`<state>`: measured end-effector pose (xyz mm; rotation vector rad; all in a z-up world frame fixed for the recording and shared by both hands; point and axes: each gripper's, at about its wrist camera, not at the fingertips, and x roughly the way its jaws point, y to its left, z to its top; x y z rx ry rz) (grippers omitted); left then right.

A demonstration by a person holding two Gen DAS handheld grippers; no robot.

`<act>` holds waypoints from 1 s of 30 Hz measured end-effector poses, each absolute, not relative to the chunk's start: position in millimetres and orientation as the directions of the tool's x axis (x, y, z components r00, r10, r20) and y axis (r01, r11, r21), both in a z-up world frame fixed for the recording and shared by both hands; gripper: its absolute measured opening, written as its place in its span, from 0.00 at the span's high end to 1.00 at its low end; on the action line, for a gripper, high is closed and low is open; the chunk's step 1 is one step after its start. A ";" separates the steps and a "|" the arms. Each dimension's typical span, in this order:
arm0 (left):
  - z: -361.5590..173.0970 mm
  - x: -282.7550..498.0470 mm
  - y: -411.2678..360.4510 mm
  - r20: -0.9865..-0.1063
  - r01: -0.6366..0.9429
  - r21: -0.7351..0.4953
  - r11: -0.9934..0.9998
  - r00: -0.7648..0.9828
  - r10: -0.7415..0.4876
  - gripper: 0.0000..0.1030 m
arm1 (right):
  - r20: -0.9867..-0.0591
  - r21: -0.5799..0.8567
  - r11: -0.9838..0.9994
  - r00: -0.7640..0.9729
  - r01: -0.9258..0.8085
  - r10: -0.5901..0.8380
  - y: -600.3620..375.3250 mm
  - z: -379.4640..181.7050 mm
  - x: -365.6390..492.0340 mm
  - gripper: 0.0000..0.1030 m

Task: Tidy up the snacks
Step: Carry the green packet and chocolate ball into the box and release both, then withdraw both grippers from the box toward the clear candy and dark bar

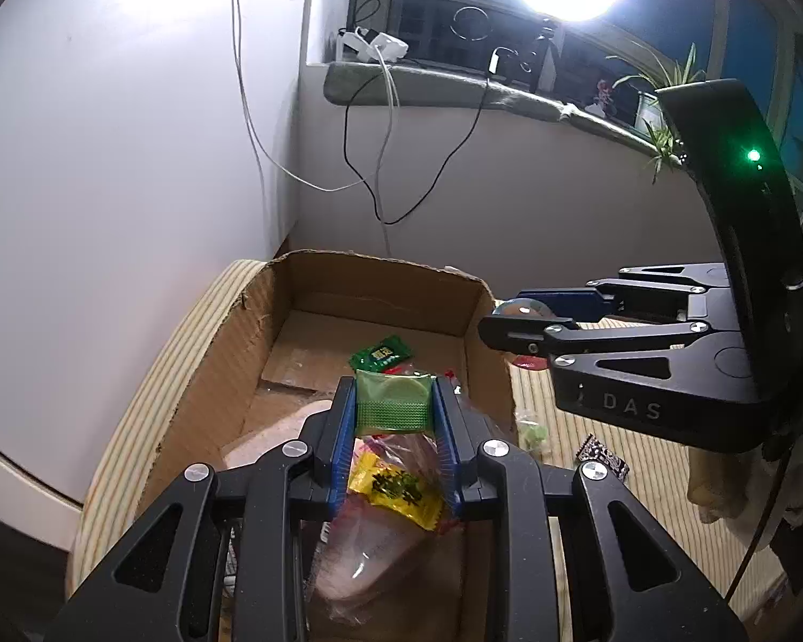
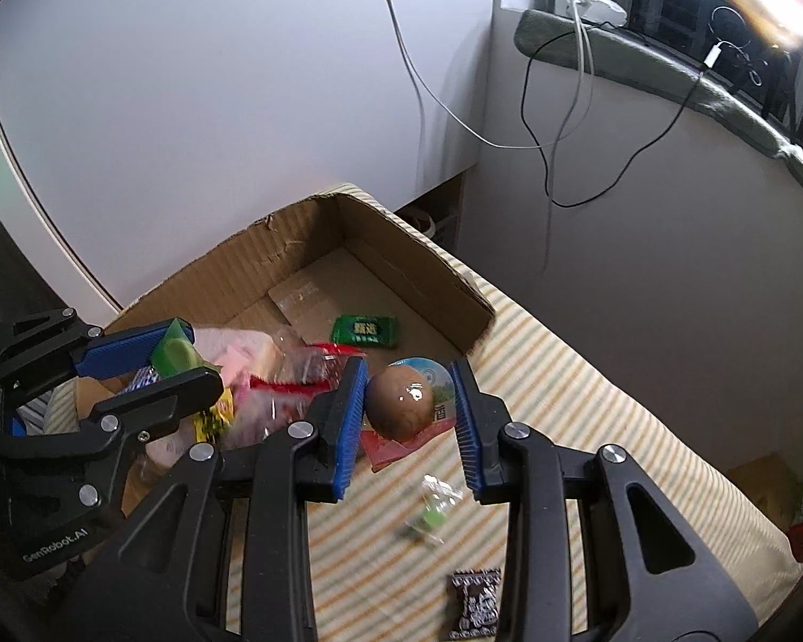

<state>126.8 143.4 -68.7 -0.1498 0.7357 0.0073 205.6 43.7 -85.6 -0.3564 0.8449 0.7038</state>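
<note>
Striped mat [image 2: 589,401]: cardboard box [image 2: 305,246], wrapped sweets [image 2: 433,508].

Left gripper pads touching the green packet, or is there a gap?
Touching. The left wrist view shows both blue pads of the left gripper pressed flush against the sides of the green packet, held above the cardboard box.

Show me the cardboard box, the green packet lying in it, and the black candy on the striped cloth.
cardboard box [image 2: 428,267], right wrist view, far wall
green packet [image 2: 366,330], right wrist view, label middle
black candy [image 2: 475,603], right wrist view, wrapper middle
</note>
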 end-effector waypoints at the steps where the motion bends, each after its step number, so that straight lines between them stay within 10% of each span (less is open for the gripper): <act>1: -68.7 127.7 143.8 -0.669 -0.059 -0.135 0.989 0.741 -0.047 0.75 | -0.782 -0.017 0.722 0.459 -0.692 0.422 46.1 -86.1 205.9 0.68; 18: -69.7 130.2 153.6 -0.680 -0.089 -0.128 0.988 0.733 -0.022 0.73 | -0.785 -0.004 0.692 0.431 -0.722 0.445 66.7 -92.6 211.7 0.66; 22: -67.9 128.9 153.9 -0.677 -0.104 -0.121 0.987 0.736 -0.006 0.60 | -0.777 -0.007 0.693 0.440 -0.721 0.451 65.1 -88.7 210.0 0.45; 30: -62.6 122.6 154.7 -0.669 -0.108 -0.123 0.987 0.743 -0.002 0.60 | -0.762 -0.004 0.706 0.459 -0.709 0.456 56.5 -82.2 205.8 0.44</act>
